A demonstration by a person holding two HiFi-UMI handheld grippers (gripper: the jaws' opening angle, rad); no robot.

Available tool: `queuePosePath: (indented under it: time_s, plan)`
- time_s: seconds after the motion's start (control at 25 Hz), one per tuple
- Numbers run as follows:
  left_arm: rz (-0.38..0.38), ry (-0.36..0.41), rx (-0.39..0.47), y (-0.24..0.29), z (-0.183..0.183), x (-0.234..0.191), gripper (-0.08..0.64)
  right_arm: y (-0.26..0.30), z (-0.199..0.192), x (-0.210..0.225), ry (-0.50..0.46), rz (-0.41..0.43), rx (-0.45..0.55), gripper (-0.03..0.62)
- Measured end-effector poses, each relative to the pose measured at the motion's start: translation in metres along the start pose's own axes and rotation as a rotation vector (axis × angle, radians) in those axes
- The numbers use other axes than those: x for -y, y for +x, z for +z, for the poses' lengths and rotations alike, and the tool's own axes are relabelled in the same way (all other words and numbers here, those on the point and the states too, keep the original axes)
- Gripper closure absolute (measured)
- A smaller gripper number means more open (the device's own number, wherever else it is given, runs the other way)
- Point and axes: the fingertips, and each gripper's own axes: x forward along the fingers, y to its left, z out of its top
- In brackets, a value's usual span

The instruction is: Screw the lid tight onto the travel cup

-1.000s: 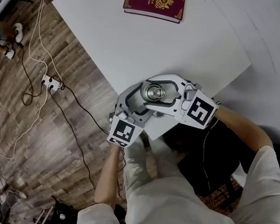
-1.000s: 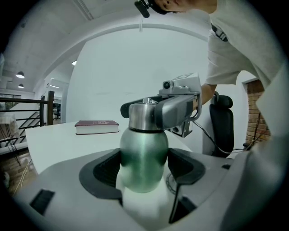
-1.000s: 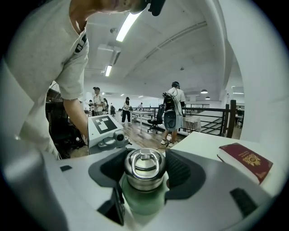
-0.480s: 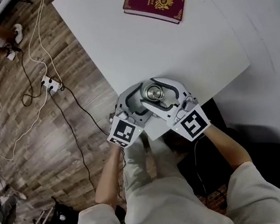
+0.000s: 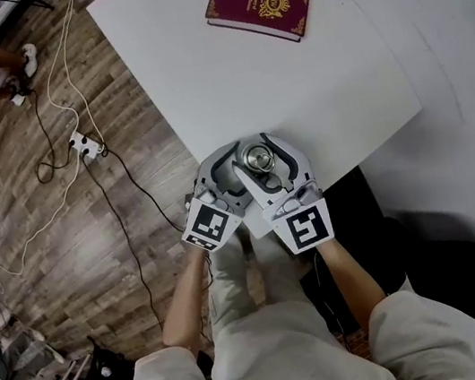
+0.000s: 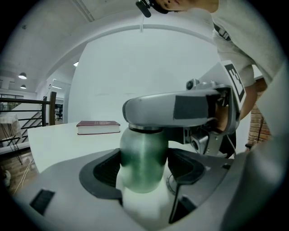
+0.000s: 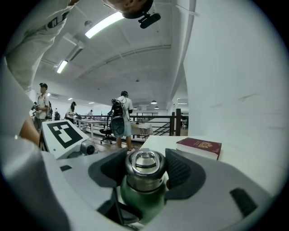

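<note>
The cup (image 6: 142,151) stands upright at the table's (image 5: 200,82) near edge, at the corner closest to the person. Its body is green metal, shading to white at the base. The steel lid (image 7: 143,164), with a ring on top, sits on its neck.

The left gripper (image 6: 144,173) comes in from the table's near-left side. Its jaws are clamped on the cup's body, with the dark pads (image 6: 106,169) pressing on both sides. The right gripper (image 7: 145,172) comes in from the near edge, above the left one. Its jaws are closed around the lid, a ribbed pad against each side. In the head view, both marker cubes hang just off the table's near edge, almost touching.

A maroon book (image 5: 257,3) lies flat at the table's far side, well apart from the cup. White cables (image 5: 62,124) and a power strip (image 5: 87,145) lie on the wooden floor (image 5: 41,264) left of the table. In the right gripper view, people (image 7: 122,119) stand well beyond the table.
</note>
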Motion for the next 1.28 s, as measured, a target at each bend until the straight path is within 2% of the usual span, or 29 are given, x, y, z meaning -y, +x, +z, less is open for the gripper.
queuePosePath:
  time_s: [0.24,0.32,0.44,0.48,0.52,0.56,0.64,0.88,1.28]
  plan:
    - [0.007,0.0,0.002,0.0,0.0,0.0,0.23,-0.002,0.001,0.005,0.047,-0.127,0.015,0.331]
    - [0.004,0.007,-0.001,0.0,0.0,0.001,0.23,-0.003,0.001,0.005,0.055,-0.139,0.015,0.331]
    - [0.004,0.008,0.0,-0.001,0.0,0.001,0.23,-0.003,0.001,0.002,0.078,-0.109,0.023,0.331]
    - [0.005,0.004,0.003,-0.001,0.0,0.001,0.23,-0.003,0.0,0.001,0.096,-0.084,0.027,0.335]
    - [0.004,0.0,0.005,-0.001,0.0,0.001,0.23,-0.003,0.0,-0.001,0.116,-0.051,0.031,0.313]
    - [0.004,-0.001,0.007,-0.002,0.0,0.001,0.23,-0.003,0.001,-0.002,0.132,-0.014,0.037,0.264]
    - [0.002,0.003,0.006,-0.002,0.0,0.0,0.232,-0.004,0.003,-0.004,0.144,0.068,0.045,0.236]
    - [-0.001,0.009,0.006,-0.002,0.0,0.0,0.232,-0.01,0.004,-0.014,0.016,0.316,0.007,0.238]
    - [-0.001,0.011,0.007,-0.001,-0.001,0.0,0.233,-0.01,0.001,-0.023,-0.117,0.546,-0.061,0.261]
